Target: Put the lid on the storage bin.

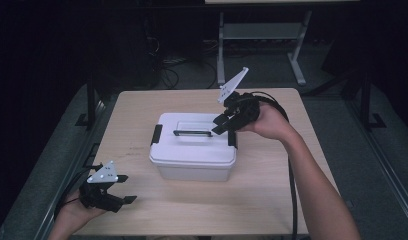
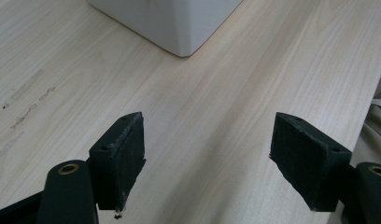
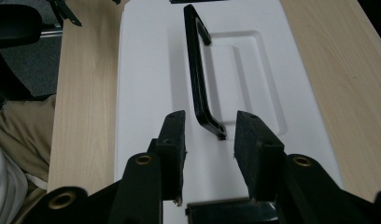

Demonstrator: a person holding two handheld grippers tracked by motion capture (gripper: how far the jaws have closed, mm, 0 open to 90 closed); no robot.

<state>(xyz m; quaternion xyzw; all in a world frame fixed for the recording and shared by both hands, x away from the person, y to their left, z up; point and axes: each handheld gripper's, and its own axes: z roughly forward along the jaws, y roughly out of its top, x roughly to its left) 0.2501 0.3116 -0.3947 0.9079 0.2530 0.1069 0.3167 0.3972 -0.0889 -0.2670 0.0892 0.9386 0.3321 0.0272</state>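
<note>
**Entry: white box, handle approach from the latch end**

Landmark: box (image 1: 194, 146), white, lidded, standing at the middle of the table (image 1: 272, 200).

Handle (image 3: 198, 70): black, narrow, standing up from a shallow recess in the lid. Its long axis runs along the length of the box, latch to latch. In the right gripper view it runs straight away from the jaws, its near end between and just ahead of them.

Right gripper (image 1: 223, 124): over the right end of the box, above the latch (image 3: 230, 211) on that side, pointing along the lid toward the far end. Jaws parted, one on each side of the handle's near end, pads clear of it; nothing grasped. Whether they touch the lid cannot be told.

Left gripper (image 1: 125, 189): well off the box, near the table's front left corner. Jaws spread wide over bare wood, empty. A corner of the box (image 2: 179, 28) lies ahead of it, apart.

Judgement: the right gripper is much the nearer. The handle lies in line with its jaws, so a short push forward along that axis would put the bar between the pads.
</note>
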